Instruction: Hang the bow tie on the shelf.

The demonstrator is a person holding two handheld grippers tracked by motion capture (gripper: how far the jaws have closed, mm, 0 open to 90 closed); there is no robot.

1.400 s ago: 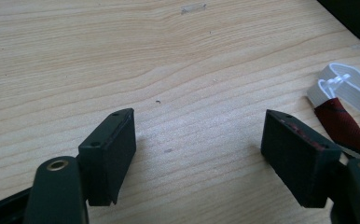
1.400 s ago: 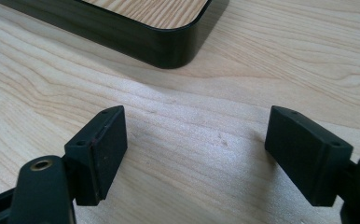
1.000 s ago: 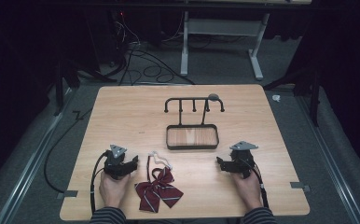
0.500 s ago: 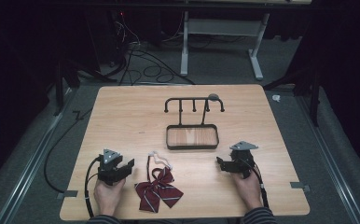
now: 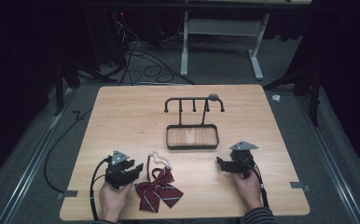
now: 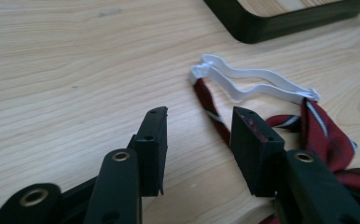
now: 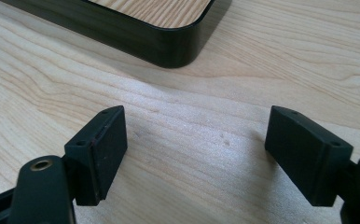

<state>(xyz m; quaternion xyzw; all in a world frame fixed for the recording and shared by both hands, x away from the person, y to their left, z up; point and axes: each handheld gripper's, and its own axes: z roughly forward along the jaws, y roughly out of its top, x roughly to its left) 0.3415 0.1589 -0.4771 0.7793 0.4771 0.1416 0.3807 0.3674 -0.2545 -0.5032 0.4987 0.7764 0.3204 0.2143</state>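
Left gripper (image 6: pixel 197 140): jaws partly open, nothing between, aimed at dark red striped fabric bow tie (image 5: pixel 157 190) lying near surface front edge, just right of gripper.
Best grip, as I judge: thin red neck band beside white elastic strap loop (image 6: pixel 255 84), approach low.
Right gripper (image 7: pixel 194 154): jaws wide, empty, over bare wood.
Light wooden surface (image 5: pixel 131 116); black metal hook stand with tray base (image 5: pixel 192 136) mid-surface; dark room, floor cables beyond.

Wooden table (image 5: pixel 122 116) — striped bow tie (image 5: pixel 155 190), black tray rack (image 5: pixel 192 136)

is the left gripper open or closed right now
Open. In the left gripper view the left gripper has a clear gap between its two black jaws, with bare table between them, beside the bow tie's strap.
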